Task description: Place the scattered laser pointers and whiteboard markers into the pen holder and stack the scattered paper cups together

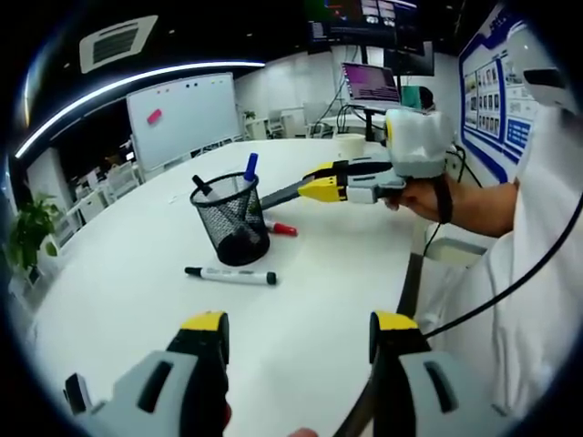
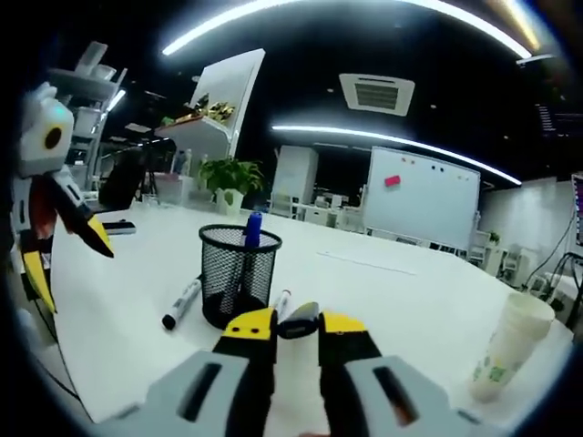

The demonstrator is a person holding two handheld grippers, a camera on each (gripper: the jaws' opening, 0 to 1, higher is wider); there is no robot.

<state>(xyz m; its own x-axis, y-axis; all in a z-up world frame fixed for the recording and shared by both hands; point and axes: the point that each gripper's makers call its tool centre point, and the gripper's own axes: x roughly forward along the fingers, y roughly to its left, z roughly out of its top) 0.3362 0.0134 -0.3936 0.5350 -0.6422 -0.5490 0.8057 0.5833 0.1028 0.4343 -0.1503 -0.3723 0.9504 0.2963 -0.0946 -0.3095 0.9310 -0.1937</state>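
The right gripper (image 2: 297,326) pinches a dark pen (image 2: 299,320) just near the mesh pen holder (image 2: 239,272), which holds 2 markers. The left gripper (image 1: 297,326) is spread above the white surface (image 1: 310,300); a black marker (image 1: 231,275) lies beside the holder, stacked paper cups (image 2: 508,347) far right.

Beyond my white worktop (image 1: 310,300) I see a whiteboard (image 1: 182,114) with a potted plant (image 2: 230,177) left of it and a ceiling vent (image 2: 376,93) above.

White table (image 1: 310,337) — mesh pen holder (image 1: 232,221), black marker (image 1: 230,275), paper cups (image 2: 508,346).
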